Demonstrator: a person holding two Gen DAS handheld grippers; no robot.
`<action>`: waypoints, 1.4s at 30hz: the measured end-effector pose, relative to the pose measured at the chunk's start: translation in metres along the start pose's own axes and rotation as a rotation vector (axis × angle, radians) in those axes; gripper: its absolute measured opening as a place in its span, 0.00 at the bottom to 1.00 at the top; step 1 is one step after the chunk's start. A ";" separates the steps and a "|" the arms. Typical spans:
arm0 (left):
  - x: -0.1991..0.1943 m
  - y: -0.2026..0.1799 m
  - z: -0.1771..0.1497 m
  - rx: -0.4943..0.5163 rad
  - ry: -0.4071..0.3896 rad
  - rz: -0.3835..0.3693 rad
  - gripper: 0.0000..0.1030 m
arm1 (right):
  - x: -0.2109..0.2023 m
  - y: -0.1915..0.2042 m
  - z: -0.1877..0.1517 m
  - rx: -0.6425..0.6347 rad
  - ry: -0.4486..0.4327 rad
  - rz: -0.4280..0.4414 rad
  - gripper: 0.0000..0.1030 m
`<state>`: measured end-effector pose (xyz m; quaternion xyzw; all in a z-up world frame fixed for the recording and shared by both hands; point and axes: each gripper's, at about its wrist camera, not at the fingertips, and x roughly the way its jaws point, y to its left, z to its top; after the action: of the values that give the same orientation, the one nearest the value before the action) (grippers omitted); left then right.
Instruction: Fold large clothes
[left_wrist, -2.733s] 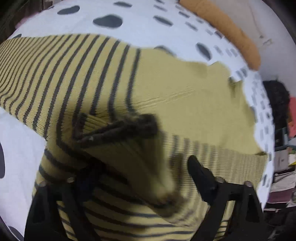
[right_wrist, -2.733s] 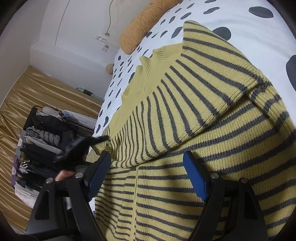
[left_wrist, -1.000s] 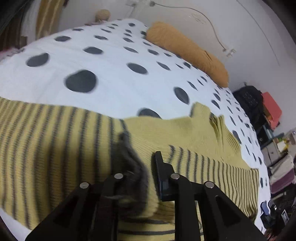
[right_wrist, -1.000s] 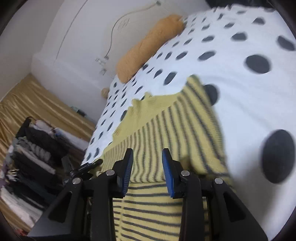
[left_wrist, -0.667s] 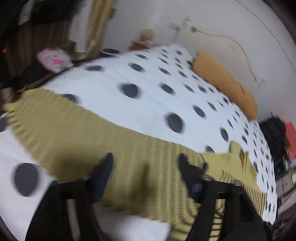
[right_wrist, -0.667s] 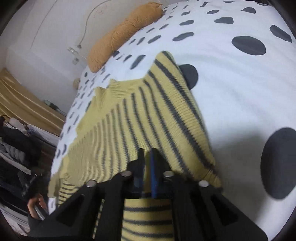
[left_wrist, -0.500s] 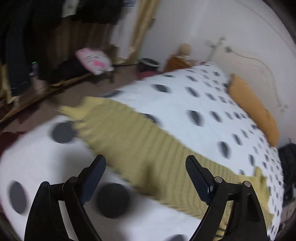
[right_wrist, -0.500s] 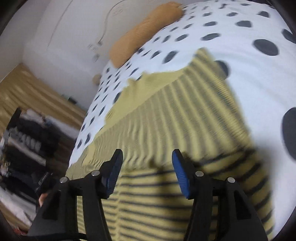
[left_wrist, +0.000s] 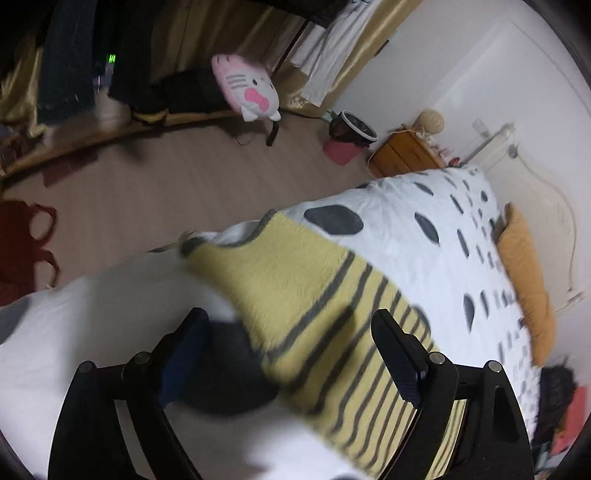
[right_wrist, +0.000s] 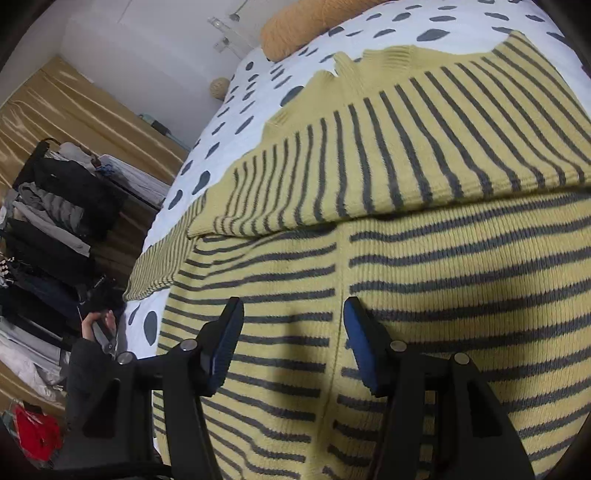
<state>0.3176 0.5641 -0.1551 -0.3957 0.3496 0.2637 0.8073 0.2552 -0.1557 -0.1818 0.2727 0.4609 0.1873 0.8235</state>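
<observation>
- Polka-dot bedding covers the bed (left_wrist: 388, 206) you work on, with an orange bolster pillow (left_wrist: 524, 273) at the headboard end, a wooden nightstand (left_wrist: 402, 155) by the wall, and a Hello Kitty cushion (left_wrist: 247, 88) on the low bench across the floor.
- Your yellow striped sweater (right_wrist: 424, 229) lies flat on the bed; one sleeve (right_wrist: 388, 147) is folded across the chest, stripes running crosswise to those of the body.
- What changed: about a second ago both grippers were pinched on knit; now neither holds anything. Your right gripper (right_wrist: 291, 343), shut tight on the folded sleeve moments ago, has let go and backed off over the body panel.
- Your left gripper (left_wrist: 291, 354) has swung away from the chest and out to the other sleeve (left_wrist: 295, 280), which stretches toward the bed's edge, dark cuff outermost.
- Meaning for the task, as I judge it: the first sleeve fold is placed, and the second sleeve is next.
- Pose: your left gripper's jaws are spread wide, straddling the outstretched sleeve from above; whether they touch the knit is blurred. Your right gripper's jaws are parted just above the sweater's centre seam, grasping nothing.
- Your left hand (right_wrist: 98, 325) shows at the bed's edge in the right wrist view.
</observation>
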 end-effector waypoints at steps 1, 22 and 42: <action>0.006 0.002 0.004 -0.017 -0.008 0.000 0.86 | 0.001 -0.002 -0.001 0.010 0.000 0.000 0.55; -0.104 -0.268 -0.130 0.337 0.042 -0.496 0.08 | -0.055 -0.036 0.001 0.049 -0.077 -0.034 0.55; -0.012 -0.439 -0.518 0.577 0.680 -0.697 0.59 | -0.141 -0.130 0.006 0.160 -0.201 -0.081 0.72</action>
<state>0.4345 -0.1045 -0.1757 -0.3136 0.4964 -0.2673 0.7640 0.1969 -0.3380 -0.1676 0.3358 0.4001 0.0882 0.8481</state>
